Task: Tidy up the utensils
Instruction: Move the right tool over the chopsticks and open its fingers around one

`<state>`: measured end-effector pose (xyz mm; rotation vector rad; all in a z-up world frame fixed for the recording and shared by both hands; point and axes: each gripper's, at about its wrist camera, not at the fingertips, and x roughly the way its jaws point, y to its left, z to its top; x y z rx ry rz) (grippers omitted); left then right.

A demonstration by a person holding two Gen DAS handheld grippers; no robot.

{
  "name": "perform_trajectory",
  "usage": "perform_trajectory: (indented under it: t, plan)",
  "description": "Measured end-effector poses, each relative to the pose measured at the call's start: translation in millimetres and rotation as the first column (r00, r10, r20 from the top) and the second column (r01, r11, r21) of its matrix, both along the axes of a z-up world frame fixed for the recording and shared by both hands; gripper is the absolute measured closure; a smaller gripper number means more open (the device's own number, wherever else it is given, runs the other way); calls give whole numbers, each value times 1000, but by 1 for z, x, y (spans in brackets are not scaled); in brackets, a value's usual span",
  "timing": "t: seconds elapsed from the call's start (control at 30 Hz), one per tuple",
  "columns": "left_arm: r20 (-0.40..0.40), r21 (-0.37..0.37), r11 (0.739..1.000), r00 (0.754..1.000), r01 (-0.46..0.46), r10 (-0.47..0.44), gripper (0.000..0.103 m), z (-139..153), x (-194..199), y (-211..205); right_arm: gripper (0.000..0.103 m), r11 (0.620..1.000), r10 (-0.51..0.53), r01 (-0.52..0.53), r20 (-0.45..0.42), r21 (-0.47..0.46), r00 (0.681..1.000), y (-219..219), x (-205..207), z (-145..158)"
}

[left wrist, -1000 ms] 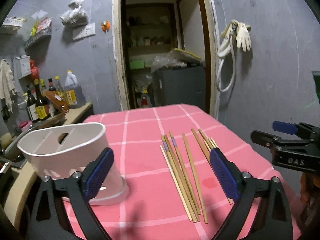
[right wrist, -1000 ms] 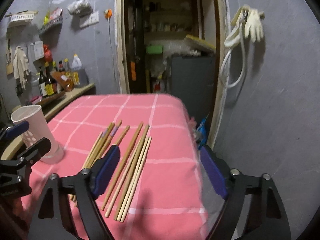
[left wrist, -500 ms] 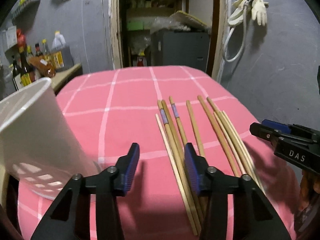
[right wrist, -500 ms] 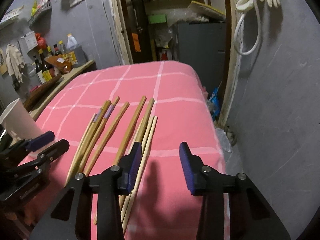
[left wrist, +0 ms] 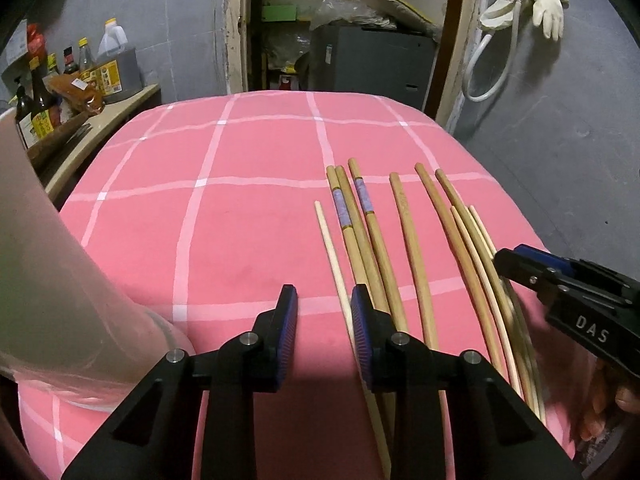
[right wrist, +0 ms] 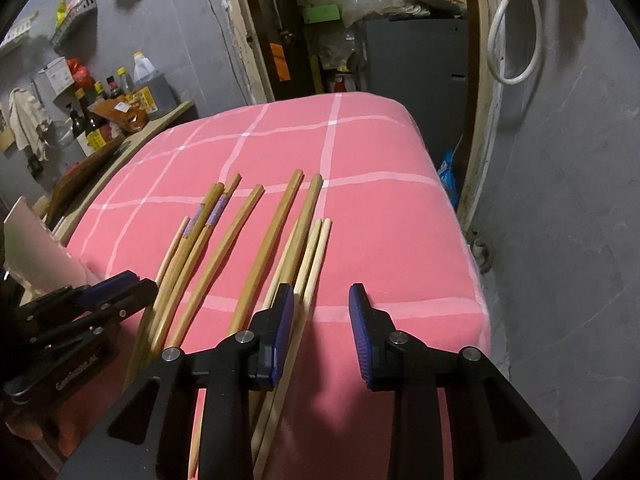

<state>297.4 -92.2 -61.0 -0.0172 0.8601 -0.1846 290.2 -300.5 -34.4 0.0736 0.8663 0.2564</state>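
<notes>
Several wooden chopsticks (left wrist: 408,240) lie side by side on the pink checked tablecloth (left wrist: 240,208); they also show in the right wrist view (right wrist: 256,256). A white utensil holder (left wrist: 48,264) stands at the left, close to the camera and blurred; its edge shows in the right wrist view (right wrist: 28,240). My left gripper (left wrist: 324,332) is open and empty, low over the cloth just left of the chopsticks' near ends. My right gripper (right wrist: 320,332) is open and empty, low at the right side of the bundle; it also shows in the left wrist view (left wrist: 560,280).
Bottles (left wrist: 44,92) crowd a counter at the far left. An open doorway (left wrist: 340,28) with a grey cabinet lies behind the table. A hose and glove (left wrist: 532,4) hang on the right wall. The table's right edge (right wrist: 476,272) drops off near my right gripper.
Both grippers have dropped low toward the cloth and moved forward to the chopsticks. Their jaws have narrowed from wide open to a smaller gap. The holder now fills the left edge.
</notes>
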Motion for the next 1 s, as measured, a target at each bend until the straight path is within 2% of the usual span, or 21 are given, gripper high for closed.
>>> perform_trajectory:
  t: [0.13,0.37,0.8,1.0]
  plan:
    - [-31,-15,1000,999,-11,10,82,-3,8,3,80,1000,-1,1,-2,-3,1000,2,5,1]
    - [-30,-17,1000,999,-12,11,83,-3,9,0,86,1000,-21,21,-3,13,1000,1,9,2]
    - [-30,-45,999,1000,-9,8,83,-4,10,2,90,997,-58,58,-13,40,998,-3,14,1]
    - [-28,-48,999,1000,-5,3,83,-5,9,2,89,1000,-27,27,-48,9,998,4,15,-6]
